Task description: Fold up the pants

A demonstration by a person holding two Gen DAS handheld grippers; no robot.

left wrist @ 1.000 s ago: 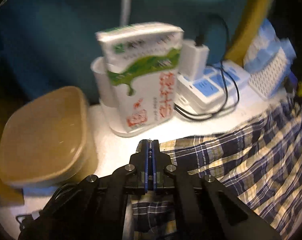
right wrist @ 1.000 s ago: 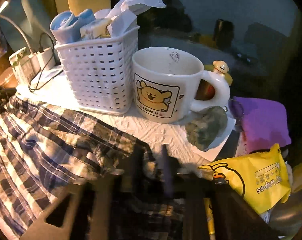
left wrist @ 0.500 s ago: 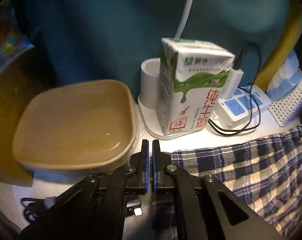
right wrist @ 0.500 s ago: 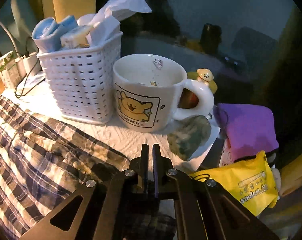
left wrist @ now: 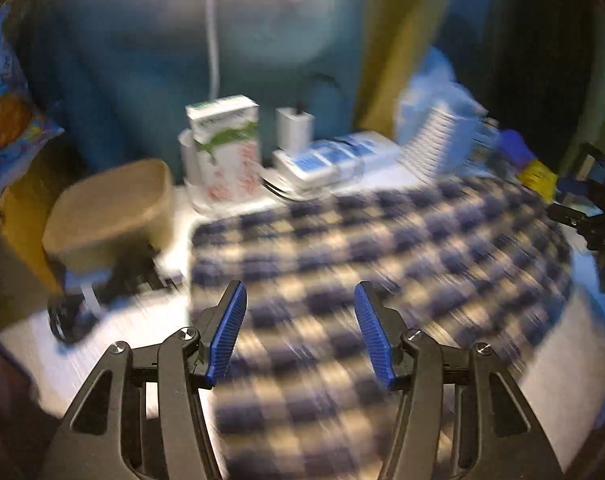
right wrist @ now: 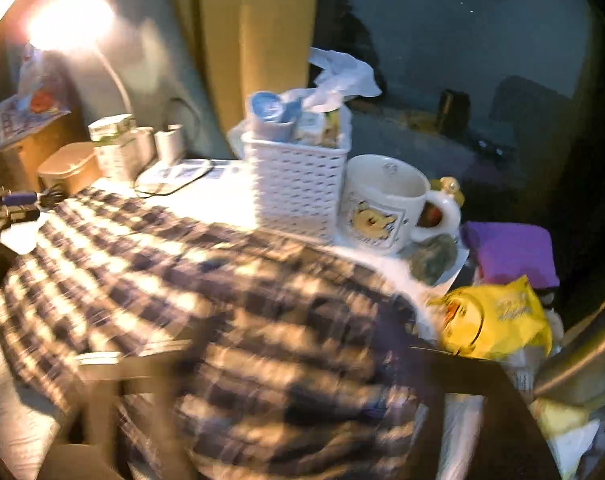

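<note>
The blue, yellow and white plaid pants [left wrist: 382, 248] lie spread on the white table, blurred by motion. My left gripper [left wrist: 300, 332] is open with blue pads wide apart, raised over the near left part of the pants and holding nothing. The pants also fill the lower left of the right wrist view [right wrist: 206, 300]. My right gripper is smeared by motion blur at the bottom of that view; its fingers are too blurred to read. It shows in the left wrist view as a dark shape [left wrist: 594, 216] at the pants' far right edge.
Behind the pants stand a tan lidded box [left wrist: 110, 208], a milk carton [left wrist: 226, 152], a power strip [left wrist: 334, 160], a white basket [right wrist: 298, 184] and a bear mug [right wrist: 386, 200]. A purple pouch [right wrist: 510, 252] and yellow packet [right wrist: 494, 320] lie right. A cable [left wrist: 70, 320] lies left.
Both grippers have pulled back and up from the far edge of the pants. The left gripper has opened and let go of the cloth. The pants now lie flat.
</note>
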